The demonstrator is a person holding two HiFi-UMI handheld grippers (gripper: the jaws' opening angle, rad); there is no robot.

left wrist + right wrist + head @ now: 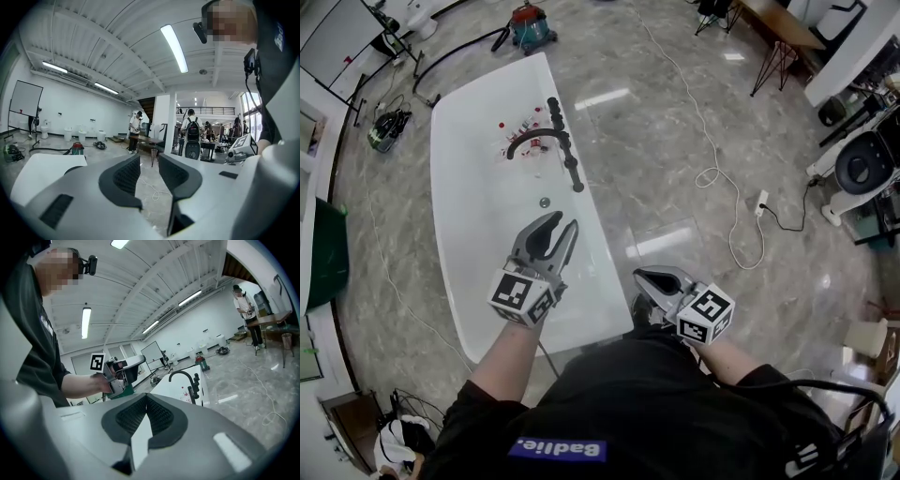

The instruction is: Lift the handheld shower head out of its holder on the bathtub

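Bathtub [464, 202] as our landmark. The shower head [553, 111] stands among black fittings on its right rim, beside the curved spout [530, 141]. We hold the left gripper [562, 228] over the tub's near end, jaws spread and empty. The right gripper [639, 276] is off its near right corner, jaws pressed together on nothing.

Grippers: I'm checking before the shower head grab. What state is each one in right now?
Left gripper: open, nothing between its fingers.
Right gripper: closed, fingers together, holding nothing.
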